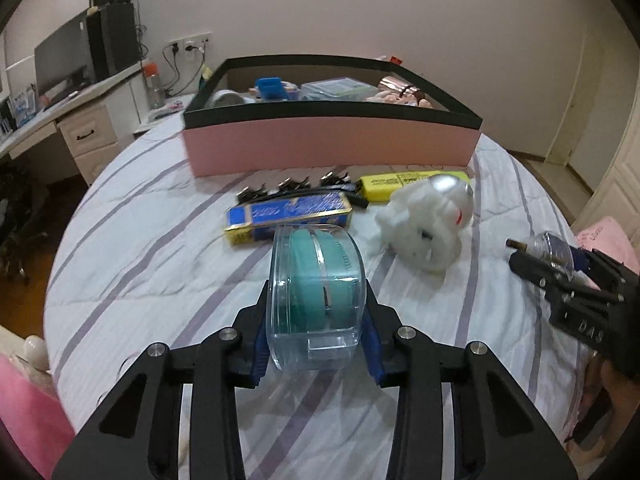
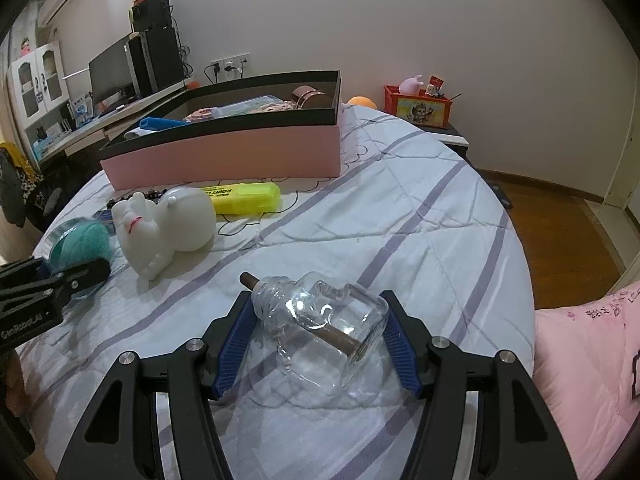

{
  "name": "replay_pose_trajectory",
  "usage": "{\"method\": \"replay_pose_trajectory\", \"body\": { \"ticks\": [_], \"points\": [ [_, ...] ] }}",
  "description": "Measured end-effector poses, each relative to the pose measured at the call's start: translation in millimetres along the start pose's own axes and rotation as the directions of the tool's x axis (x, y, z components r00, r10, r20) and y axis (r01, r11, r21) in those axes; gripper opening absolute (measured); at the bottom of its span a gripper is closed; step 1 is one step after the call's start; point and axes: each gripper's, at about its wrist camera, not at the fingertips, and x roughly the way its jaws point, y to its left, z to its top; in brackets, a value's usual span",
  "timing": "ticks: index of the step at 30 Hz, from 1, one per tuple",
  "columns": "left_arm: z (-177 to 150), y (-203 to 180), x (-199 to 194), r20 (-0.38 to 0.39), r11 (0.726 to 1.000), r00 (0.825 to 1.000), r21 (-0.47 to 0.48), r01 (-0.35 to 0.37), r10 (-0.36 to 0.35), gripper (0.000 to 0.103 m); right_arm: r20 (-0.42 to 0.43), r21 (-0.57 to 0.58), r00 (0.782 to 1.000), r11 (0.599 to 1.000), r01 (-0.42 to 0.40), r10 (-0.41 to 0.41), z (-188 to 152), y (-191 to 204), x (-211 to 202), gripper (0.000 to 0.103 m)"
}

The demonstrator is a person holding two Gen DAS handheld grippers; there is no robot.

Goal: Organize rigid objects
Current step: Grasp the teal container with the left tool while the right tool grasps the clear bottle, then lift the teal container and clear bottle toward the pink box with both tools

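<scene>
With both grippers clenched, left gripper [image 1: 316, 320] on the teal dispenser [image 1: 318, 288], right gripper [image 2: 320, 340] on the glass bottle [image 2: 320, 320], I'd lift each level, well above the pink box [image 1: 328, 144] rim beyond.

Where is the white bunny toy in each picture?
Left wrist view: white bunny toy lies right of centre, beyond the left tongs.
Right wrist view: it lies at the left, on the bed.
Shared landmark: the yellow box just behind it.

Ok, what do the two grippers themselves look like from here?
Both are alike: the left gripper and right gripper have matte black angular linkage arms with silver round pivot bolts and ribbed blue pads on the fingers. White lettering marks the body of each. No cables or sleeves show.
</scene>
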Motion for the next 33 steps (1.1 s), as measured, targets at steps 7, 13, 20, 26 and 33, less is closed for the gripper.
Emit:
{"method": "replay_pose_trajectory", "body": {
  "ticks": [7, 13, 20, 26, 33],
  "points": [
    [-7.5, 4.6, -0.6, -0.016, 1.000, 1.000, -0.014, -0.005, 0.005, 0.040, -0.010, -0.012, 1.000, 1.000, -0.016, 0.016, -2.8, 9.2, -4.0, 0.063],
    [-7.9, 6.2, -2.5, -0.004, 1.000, 1.000, -0.004, 0.008, -0.008, 0.037, -0.006, -0.012, 1.000, 1.000, -0.018, 0.018, -2.9, 10.7, -6.2, 0.064],
    [-7.5, 10.2, -21.0, 0.063, 1.000, 0.998, -0.027, 0.010, -0.008, 0.037, 0.033, -0.007, 0.998, 0.999, -0.047, 0.048, 0.4, 15.9, -20.1, 0.063],
    [0.2, 9.4, -50.5, 0.156, 1.000, 0.988, -0.022, -0.012, 0.015, 0.037, 0.090, -0.018, 0.993, 0.997, -0.073, 0.074, 8.8, 25.7, -41.1, 0.061],
    [9.2, 2.2, -90.2, 0.283, 0.997, 0.956, -0.004, -0.079, 0.076, 0.037, 0.184, -0.038, 0.979, 0.996, -0.083, 0.089, 21.0, 39.2, -70.4, 0.061]
  ]
}}
